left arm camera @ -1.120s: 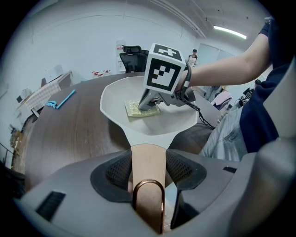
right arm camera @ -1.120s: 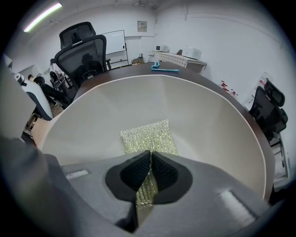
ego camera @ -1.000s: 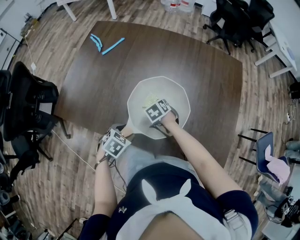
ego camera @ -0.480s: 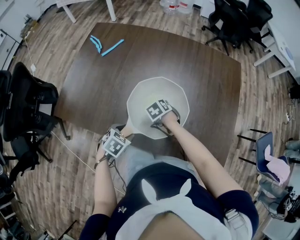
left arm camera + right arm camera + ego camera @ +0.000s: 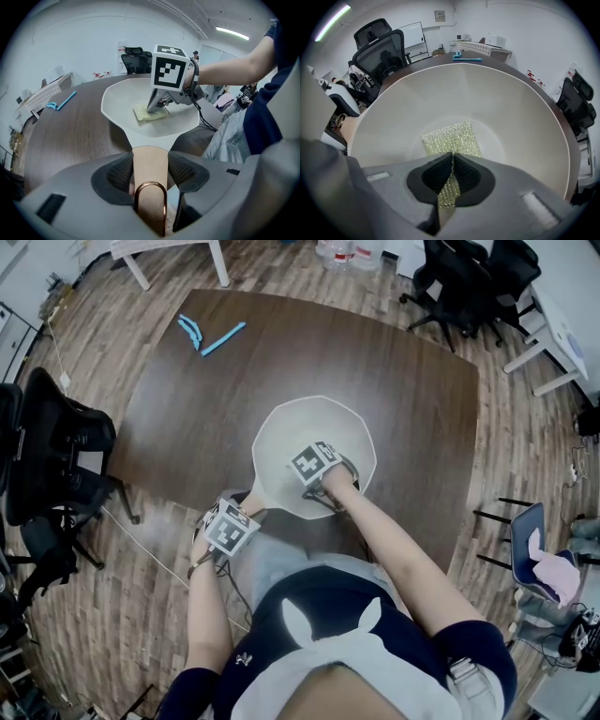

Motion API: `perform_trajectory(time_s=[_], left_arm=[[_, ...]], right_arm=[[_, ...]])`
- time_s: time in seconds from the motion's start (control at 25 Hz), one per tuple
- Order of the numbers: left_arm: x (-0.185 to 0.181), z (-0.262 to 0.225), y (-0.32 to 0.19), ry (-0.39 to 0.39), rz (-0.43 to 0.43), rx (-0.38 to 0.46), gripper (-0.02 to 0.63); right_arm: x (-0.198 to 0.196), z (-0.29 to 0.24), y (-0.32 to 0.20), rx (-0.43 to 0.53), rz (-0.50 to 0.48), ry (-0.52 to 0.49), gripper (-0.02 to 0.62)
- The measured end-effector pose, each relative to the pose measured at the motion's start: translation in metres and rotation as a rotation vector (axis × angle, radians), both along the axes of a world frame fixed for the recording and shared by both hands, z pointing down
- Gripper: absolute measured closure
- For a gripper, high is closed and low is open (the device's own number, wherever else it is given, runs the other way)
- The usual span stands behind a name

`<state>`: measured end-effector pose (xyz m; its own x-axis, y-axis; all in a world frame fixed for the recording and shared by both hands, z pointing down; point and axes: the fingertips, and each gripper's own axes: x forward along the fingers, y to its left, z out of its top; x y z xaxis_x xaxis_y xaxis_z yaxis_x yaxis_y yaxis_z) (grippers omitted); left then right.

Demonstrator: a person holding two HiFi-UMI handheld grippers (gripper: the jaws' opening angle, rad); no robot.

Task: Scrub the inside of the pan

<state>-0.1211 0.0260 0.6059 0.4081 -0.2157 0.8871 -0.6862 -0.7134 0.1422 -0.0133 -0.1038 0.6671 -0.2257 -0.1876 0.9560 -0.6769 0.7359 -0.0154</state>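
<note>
Pan (image 5: 349,435) on the dark wooden table (image 5: 403,362), close to the edge nearest the person, pale and wide-mouthed with sloping walls. Tan handle (image 5: 150,159) pointing back toward the person, clamped between the dark ribbed pads of the left gripper (image 5: 150,172), jaws pressed against either side of it. Copper-coloured loop (image 5: 151,199) at the handle's end, just behind the pads. Inside the pan, on its flat bottom, a yellow-green glittery scrub pad (image 5: 450,137), lying flat except for one edge lifted and pinched. Reaching steeply down into the pan, the right gripper (image 5: 452,161), jaws closed tight on that lifted edge, pads meeting with only the thin mesh between them. Marker cube (image 5: 168,67) of the right gripper upright above the scrub pad in the left gripper view, with the person's bare forearm (image 5: 394,549) behind it. Far across the table, well apart from the pan, blue items (image 5: 208,331) near the far left corner. Black office chairs (image 5: 56,446) on the wood floor beside the table
</note>
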Motion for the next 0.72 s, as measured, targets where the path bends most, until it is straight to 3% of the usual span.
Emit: perform_trajectory(time_s=[0.24, 0.36, 0.56, 0.72], left_arm=[[0.000, 0.002, 0.003, -0.008, 0.017, 0.001, 0.382], [-0.001, 0.011, 0.006, -0.016, 0.065, 0.025, 0.380], [-0.006, -0.007, 0.006, 0.027, -0.001, 0.046, 0.380], [-0.012, -0.021, 0.003, 0.041, -0.019, 0.089, 0.381]], right_arm=[[-0.001, -0.006, 0.001, 0.018, 0.001, -0.040, 0.576], [-0.006, -0.011, 0.002, 0.040, -0.021, -0.054, 0.530], [-0.004, -0.020, 0.010, 0.022, -0.014, -0.087, 0.509], [-0.009, -0.034, 0.030, -0.065, 0.002, -0.191, 0.509]])
